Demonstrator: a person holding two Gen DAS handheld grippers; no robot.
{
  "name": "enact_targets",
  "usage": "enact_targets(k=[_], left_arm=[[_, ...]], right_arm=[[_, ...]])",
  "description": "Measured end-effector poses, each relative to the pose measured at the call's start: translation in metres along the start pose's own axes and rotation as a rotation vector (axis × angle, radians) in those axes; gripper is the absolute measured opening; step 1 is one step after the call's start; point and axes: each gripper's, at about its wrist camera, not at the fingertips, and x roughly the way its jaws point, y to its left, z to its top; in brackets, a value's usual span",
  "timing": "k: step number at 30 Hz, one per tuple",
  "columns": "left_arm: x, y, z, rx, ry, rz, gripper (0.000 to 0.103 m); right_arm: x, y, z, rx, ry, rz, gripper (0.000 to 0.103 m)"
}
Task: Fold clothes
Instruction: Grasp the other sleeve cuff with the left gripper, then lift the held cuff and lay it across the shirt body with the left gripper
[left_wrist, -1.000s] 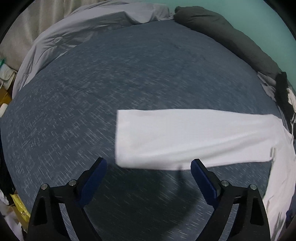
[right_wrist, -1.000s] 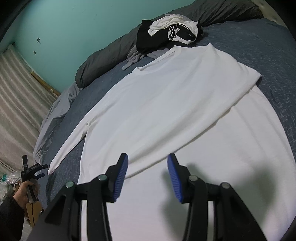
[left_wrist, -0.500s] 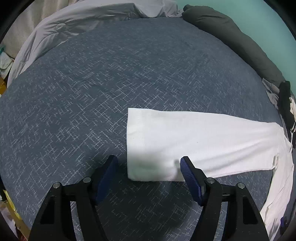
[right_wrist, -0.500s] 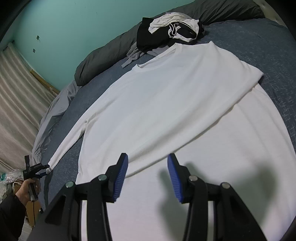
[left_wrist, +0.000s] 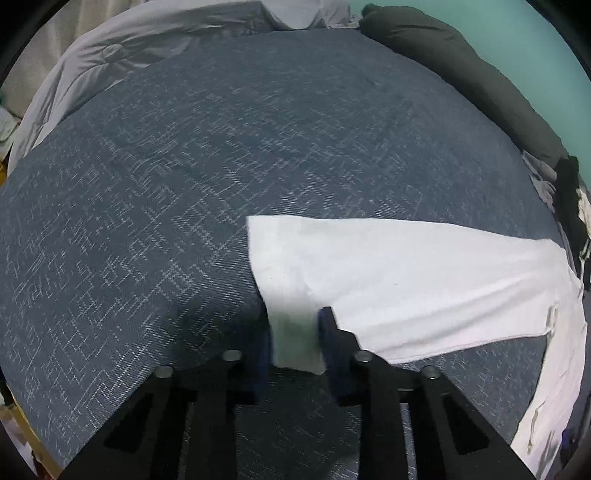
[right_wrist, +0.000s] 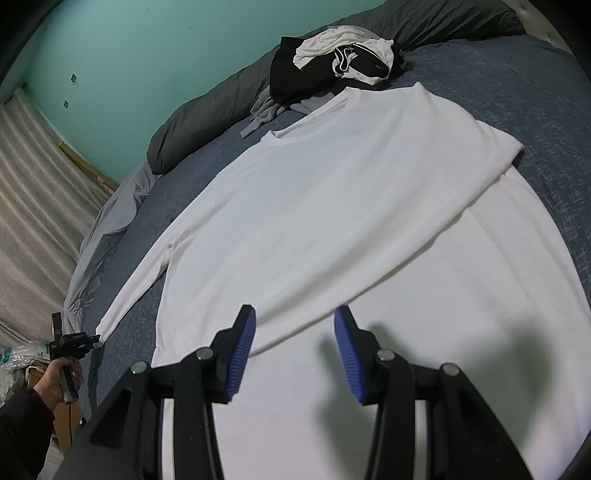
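A white shirt lies spread flat on a bed covered in a dark blue cloth with a pale woven fleck. One sleeve stretches out across the cover; the left tool is closed on its cuff. The other sleeve is folded over the shirt's body. The right tool hovers over the lower shirt, its blue pads wide apart and holding nothing. Near the collar sits a heap of black and white clothes, beside a dark grey duvet bunched along the teal wall. A pale grey sheet lies crumpled at the bed's far edge, by a beige curtain.
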Motion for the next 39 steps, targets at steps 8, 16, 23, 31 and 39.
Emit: enact_targets(k=[8,16,23,31,39], left_arm=[[-0.022,-0.028,0.002,0.04,-0.032,-0.032,0.014],[-0.063,-0.072,0.021,0.11,-0.084,-0.1,0.013],[-0.103,-0.122,0.034,0.173,-0.126,-0.165,0.013],[-0.148,-0.197,0.046,0.254,-0.169,-0.224,0.012],[-0.191,-0.303,0.052,0.372,-0.209,-0.301,0.012]], right_arm=[[0.001,-0.003,0.0,0.016,0.002,0.005,0.045],[-0.006,-0.01,0.005,0.042,-0.012,0.014,0.045],[-0.013,-0.018,0.009,0.071,-0.026,0.022,0.045],[-0.024,-0.029,0.015,0.1,-0.04,0.05,0.045],[-0.032,-0.041,0.019,0.132,-0.053,0.065,0.045]])
